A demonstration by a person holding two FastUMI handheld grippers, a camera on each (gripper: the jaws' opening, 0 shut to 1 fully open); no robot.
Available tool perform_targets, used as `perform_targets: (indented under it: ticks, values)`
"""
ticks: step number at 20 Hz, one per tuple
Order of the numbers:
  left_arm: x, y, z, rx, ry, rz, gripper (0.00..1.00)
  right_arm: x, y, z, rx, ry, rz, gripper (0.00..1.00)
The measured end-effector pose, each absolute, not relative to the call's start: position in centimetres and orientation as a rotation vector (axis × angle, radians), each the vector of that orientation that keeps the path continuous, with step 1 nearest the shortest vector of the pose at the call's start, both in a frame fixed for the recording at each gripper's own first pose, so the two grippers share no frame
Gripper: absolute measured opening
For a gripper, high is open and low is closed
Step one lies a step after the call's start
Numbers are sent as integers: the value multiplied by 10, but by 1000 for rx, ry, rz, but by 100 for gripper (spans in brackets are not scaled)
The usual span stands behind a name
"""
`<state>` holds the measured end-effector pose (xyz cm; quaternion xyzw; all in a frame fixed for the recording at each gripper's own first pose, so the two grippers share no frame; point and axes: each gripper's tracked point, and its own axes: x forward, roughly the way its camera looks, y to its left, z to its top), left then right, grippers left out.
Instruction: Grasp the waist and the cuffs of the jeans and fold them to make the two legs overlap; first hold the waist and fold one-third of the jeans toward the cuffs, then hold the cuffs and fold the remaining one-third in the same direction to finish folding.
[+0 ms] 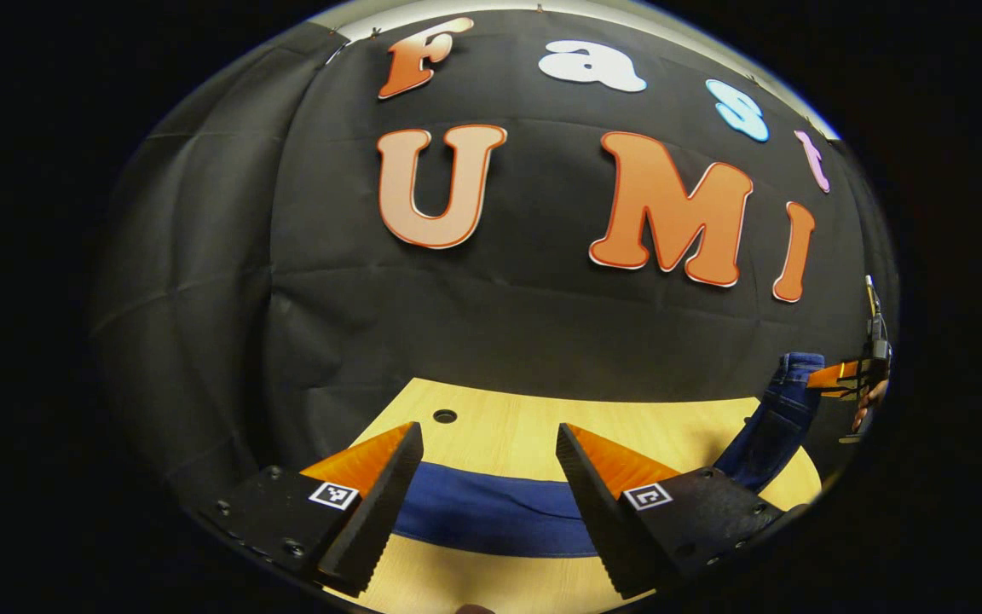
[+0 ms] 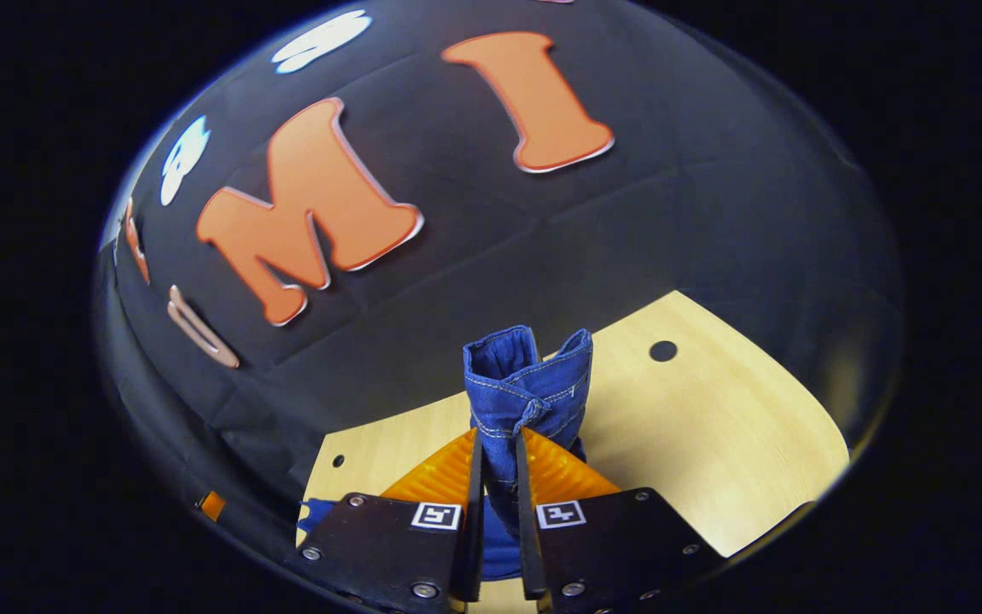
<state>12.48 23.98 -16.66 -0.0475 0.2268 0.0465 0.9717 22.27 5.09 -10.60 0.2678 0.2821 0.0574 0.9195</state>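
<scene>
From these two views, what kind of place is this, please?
Probably a staged recording booth, not a home: a black cloth wall hangs behind a bare wooden table, and the only household thing is the jeans, which the right gripper pinches while the left gripper is open.

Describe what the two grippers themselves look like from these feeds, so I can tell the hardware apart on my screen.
Left gripper: two wedge-shaped fingers with toothed inner faces, on black blocks with visible screws, each carrying a small square black-and-white tag. Right gripper: the same build, ribbed wedge fingers, black screwed blocks, one square tag on each. In the left gripper view the right gripper also appears far off with a hand behind it.
</scene>
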Motion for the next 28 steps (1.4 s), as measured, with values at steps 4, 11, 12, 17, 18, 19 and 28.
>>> perform_targets:
  ticks: [4,11,12,17,18,19,28]
  values:
    - [117,279,-189,-121,500,158,98,221,129,-112,501,623,224,18]
    - [91,330,-233,-174,602,254,98,195,229,-182,461,790,338,18]
    - [88,336,-240,-182,619,265,98,190,238,-190,464,812,346,18]
    - [80,347,-274,-266,698,292,98,181,284,-166,547,778,451,45]
    - [79,345,-284,-297,721,290,98,183,279,-162,530,767,445,48]
    - [79,347,-294,-332,744,292,98,182,273,-156,523,751,447,48]
    - [64,351,-397,-809,974,410,98,190,177,-94,370,565,321,87]
